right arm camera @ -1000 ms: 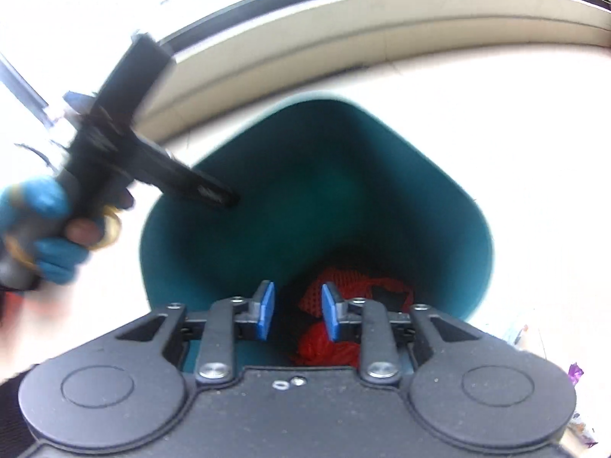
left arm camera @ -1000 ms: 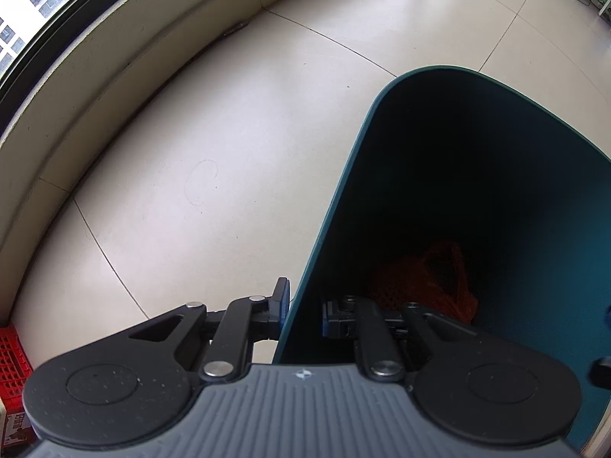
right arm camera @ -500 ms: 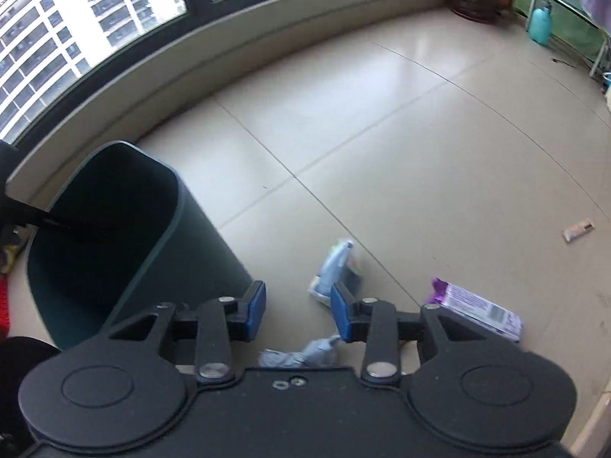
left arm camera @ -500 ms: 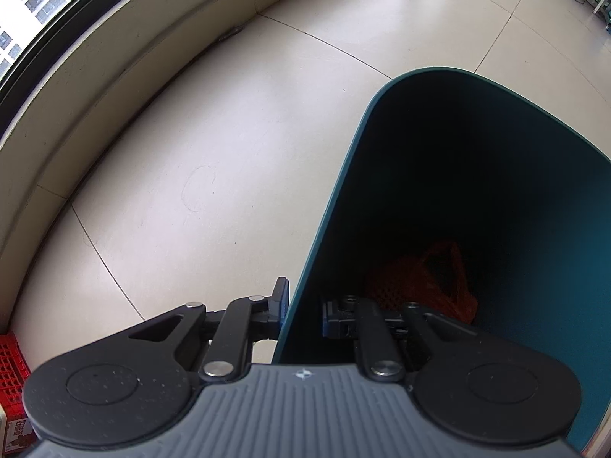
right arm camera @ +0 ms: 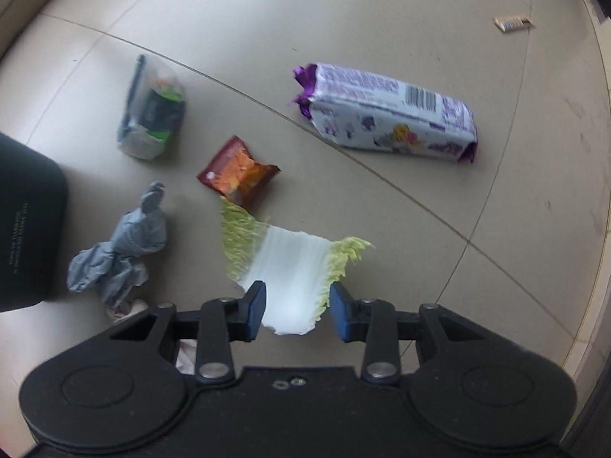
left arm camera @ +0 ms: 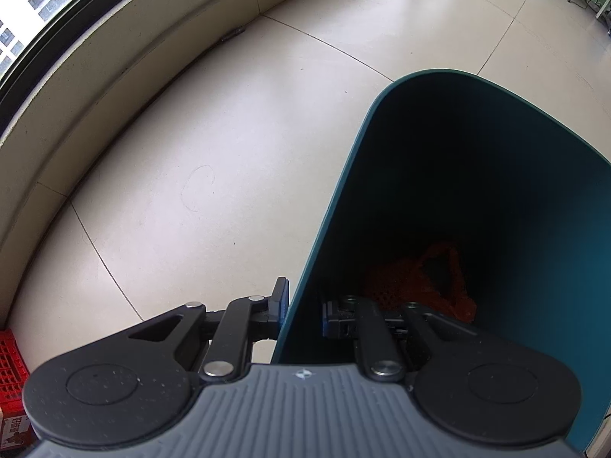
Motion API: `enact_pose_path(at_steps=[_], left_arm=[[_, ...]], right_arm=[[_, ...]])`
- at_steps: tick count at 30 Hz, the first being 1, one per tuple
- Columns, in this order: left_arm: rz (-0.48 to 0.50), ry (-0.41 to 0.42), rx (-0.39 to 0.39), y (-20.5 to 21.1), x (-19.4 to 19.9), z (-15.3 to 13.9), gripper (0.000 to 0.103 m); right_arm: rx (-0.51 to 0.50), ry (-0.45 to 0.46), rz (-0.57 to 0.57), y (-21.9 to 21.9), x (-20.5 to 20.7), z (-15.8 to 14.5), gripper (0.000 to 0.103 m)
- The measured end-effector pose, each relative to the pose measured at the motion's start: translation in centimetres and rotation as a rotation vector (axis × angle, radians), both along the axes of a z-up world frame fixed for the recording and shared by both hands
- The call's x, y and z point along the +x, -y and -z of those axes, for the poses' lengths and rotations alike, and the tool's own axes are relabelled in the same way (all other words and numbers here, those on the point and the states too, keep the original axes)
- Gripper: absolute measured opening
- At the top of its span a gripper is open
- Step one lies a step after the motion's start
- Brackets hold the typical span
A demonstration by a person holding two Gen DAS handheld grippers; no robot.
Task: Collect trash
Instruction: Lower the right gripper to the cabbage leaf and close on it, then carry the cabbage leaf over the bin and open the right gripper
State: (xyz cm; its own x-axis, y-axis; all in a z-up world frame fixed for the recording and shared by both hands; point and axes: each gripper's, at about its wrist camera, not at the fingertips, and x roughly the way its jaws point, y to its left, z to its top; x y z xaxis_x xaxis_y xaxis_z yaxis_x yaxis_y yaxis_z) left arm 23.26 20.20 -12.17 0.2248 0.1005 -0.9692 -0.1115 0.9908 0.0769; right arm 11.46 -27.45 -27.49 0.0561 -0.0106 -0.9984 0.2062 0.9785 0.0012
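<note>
While left gripper (left arm camera: 301, 311) clamps fingers on teal bin (left arm camera: 496, 198) wall, keeping mouth ready, right gripper (right arm camera: 298, 311) hangs open over cabbage leaf (right arm camera: 286, 259); orange wrapper (right arm camera: 238, 175) just beyond leaf.

No wording is showing clearly enough to read. The purple packet (right arm camera: 389, 114) is carrying a barcode and blurred print, and the dark bin (right arm camera: 26, 229) is bearing small pale lettering, too tiny to make out.

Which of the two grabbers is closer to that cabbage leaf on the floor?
Right. The right gripper hovers open, straddling the cabbage leaf; the left gripper grips the bin rim.
</note>
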Motion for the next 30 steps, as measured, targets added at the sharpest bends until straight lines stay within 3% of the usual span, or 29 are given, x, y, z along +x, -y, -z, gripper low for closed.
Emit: enact_pose_path(at_steps=[6,8,10,14,21,30], left_arm=[[0.001,-0.004,0.028,0.4,0.1,0.0,0.016],[-0.005,-0.003,0.031,0.7,0.1,-0.1,0.016],[-0.007,-0.004,0.037,1.0,0.1,-0.1,0.017],[-0.001,-0.005,0.053,1.3,0.1,-0.2,0.017],[0.003,-0.004,0.066,2.1,0.2,-0.4,0.018],[0.002,-0.004,0.066,2.1,0.2,-0.5,0.018]], right_arm=[[0.035,-0.024,0.131,1.9,-1.1,4.1,0.035],[0.07,-0.024,0.156,2.0,-1.3,4.9,0.028],[0.068,-0.036,0.152,1.8,-1.2,5.2,0.011],[0.057,-0.001,0.097,1.6,-1.0,4.1,0.002],[0.042,0.051,-0.008,-0.4,-0.4,-0.7,0.001],[0.127,0.264,-0.123,-3.6,-0.1,-13.1,0.001]])
